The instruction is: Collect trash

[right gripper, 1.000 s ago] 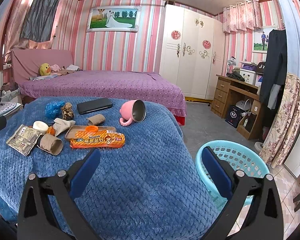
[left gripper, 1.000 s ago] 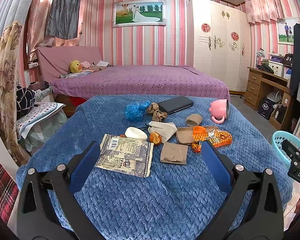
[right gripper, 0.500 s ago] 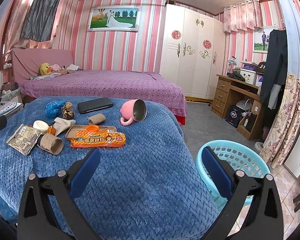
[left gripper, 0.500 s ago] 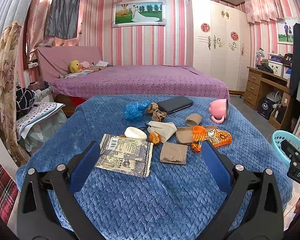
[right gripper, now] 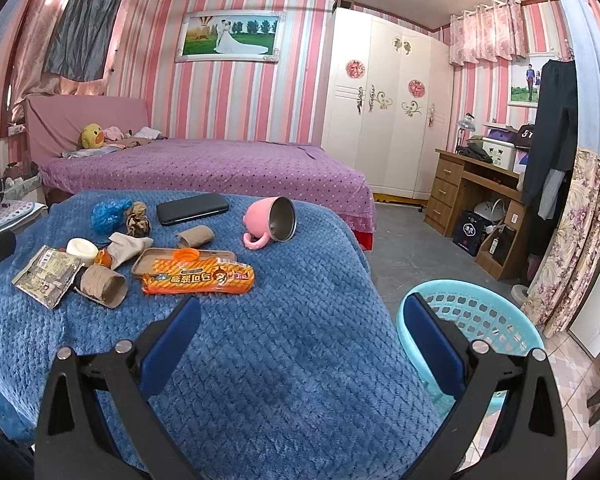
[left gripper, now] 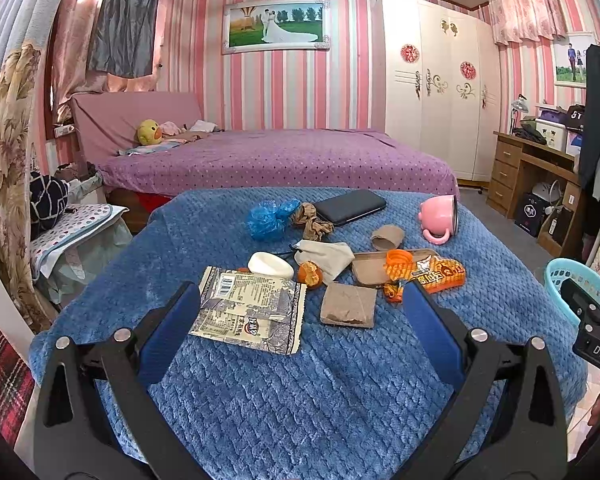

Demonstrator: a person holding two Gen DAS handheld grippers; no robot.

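Blue blanket [left gripper: 300, 400] holds litter; only the right view shows the whole basket [right gripper: 480, 320].

Both the left gripper [left gripper: 296, 316] and the right gripper [right gripper: 300, 328] hover level and pointed forward, each with its blue-padded jaws spread wide apart and gripping nothing.

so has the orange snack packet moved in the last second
No. In the right wrist view the orange snack packet lies in the same spot against the brown tray and below the pink mug as before.
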